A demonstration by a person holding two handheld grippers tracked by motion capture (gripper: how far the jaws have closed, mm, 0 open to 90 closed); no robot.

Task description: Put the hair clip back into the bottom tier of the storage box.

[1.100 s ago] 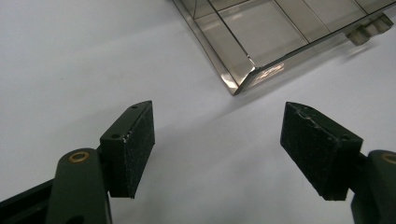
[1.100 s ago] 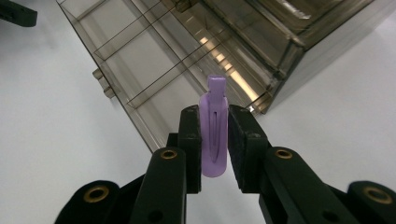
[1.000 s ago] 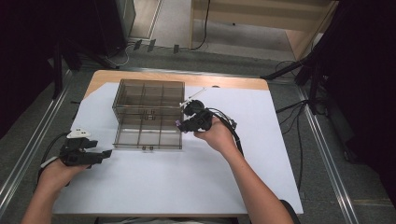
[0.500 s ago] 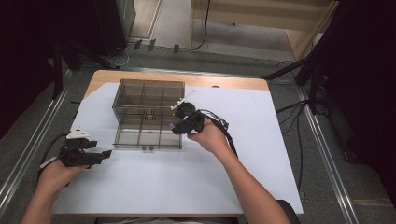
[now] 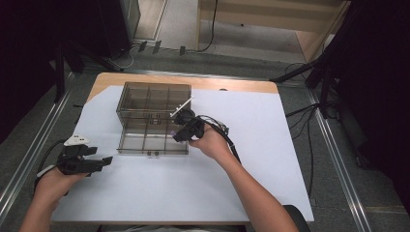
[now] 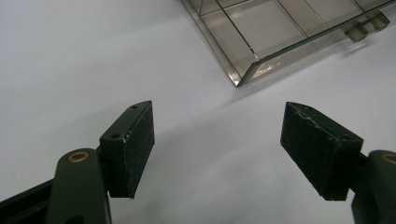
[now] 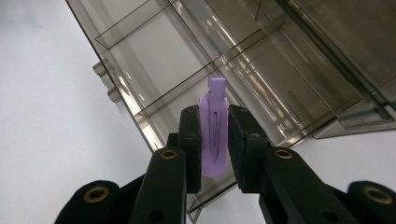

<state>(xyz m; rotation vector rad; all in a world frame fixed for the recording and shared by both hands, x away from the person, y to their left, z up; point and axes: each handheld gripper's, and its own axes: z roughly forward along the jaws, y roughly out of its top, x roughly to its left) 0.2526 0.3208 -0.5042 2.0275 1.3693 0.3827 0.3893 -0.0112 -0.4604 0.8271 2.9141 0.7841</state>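
Purple hair clip [image 7: 213, 130] sits clamped between the two black jaws of the right gripper [image 7: 214, 140], standing upright along them with its narrow tip poking out past the pads. In the right gripper view it hangs above the near edge of the clear smoky organizer box [image 7: 196, 60], over the divided compartments at that side; whether it touches the plastic cannot be told. In the high view the right gripper [image 5: 180, 134] is held by the person's right hand [image 5: 211, 143] at the right front part of the organizer box [image 5: 130, 145], and a tiny purple speck of the clip [image 5: 173, 133] shows at its tip. The box lies open on the white sheet [image 5: 270, 145] that covers the table, its lid standing at the far side. The left gripper [image 5: 104, 159] rests well apart from the box, near the left front of the sheet, held by the left hand [image 5: 51, 179]. In the left gripper view its pads [image 6: 135, 140] stand wide apart with nothing between them, pointing toward a corner of the box [image 6: 243, 77].
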